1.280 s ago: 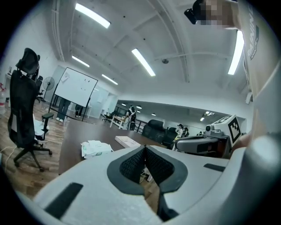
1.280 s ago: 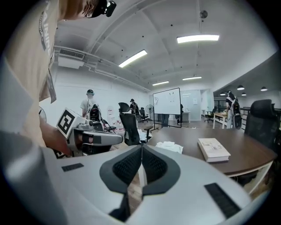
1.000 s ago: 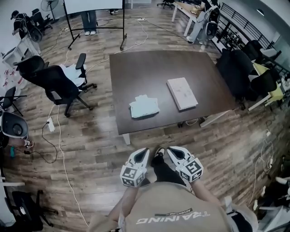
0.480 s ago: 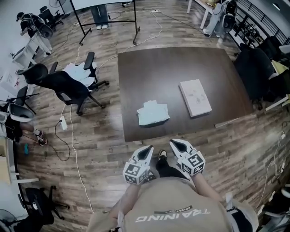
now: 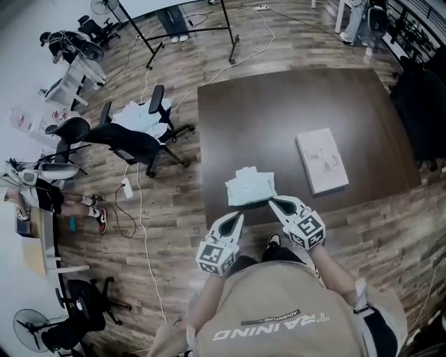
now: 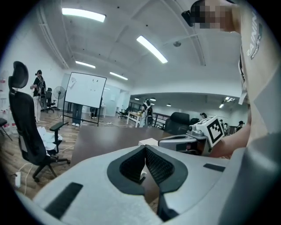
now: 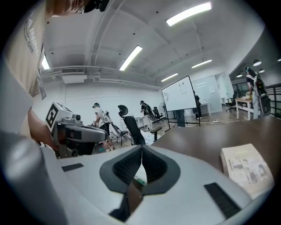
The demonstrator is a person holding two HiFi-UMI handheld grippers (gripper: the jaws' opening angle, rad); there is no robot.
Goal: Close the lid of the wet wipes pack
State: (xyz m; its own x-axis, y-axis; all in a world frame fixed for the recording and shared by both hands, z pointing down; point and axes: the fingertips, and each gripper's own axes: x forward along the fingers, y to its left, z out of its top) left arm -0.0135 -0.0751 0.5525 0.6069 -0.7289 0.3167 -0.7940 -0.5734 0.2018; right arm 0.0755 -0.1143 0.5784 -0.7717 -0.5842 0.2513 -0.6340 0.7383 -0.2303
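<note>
The pale green wet wipes pack [image 5: 250, 187] lies near the front edge of the dark brown table [image 5: 293, 111], its lid flap raised at the far side. My left gripper [image 5: 237, 217] hovers just short of the table's front edge, left of the pack, jaws shut with nothing between them. My right gripper [image 5: 275, 203] reaches the pack's near right corner, jaws also shut and empty. In the left gripper view the left gripper [image 6: 145, 147] points over the table. In the right gripper view the right gripper [image 7: 141, 147] hides most of the pack; a sliver of the pack [image 7: 139, 179] shows below the tips.
A white flat booklet [image 5: 322, 160] lies on the table to the right of the pack. A black office chair [image 5: 132, 139] stands left of the table, with cables on the wooden floor. A whiteboard stand [image 5: 188, 21] is beyond the table.
I have stepped up to the table. Both grippers moved forward from in front of my body to the table's front edge, close to the pack. Both stayed shut.
</note>
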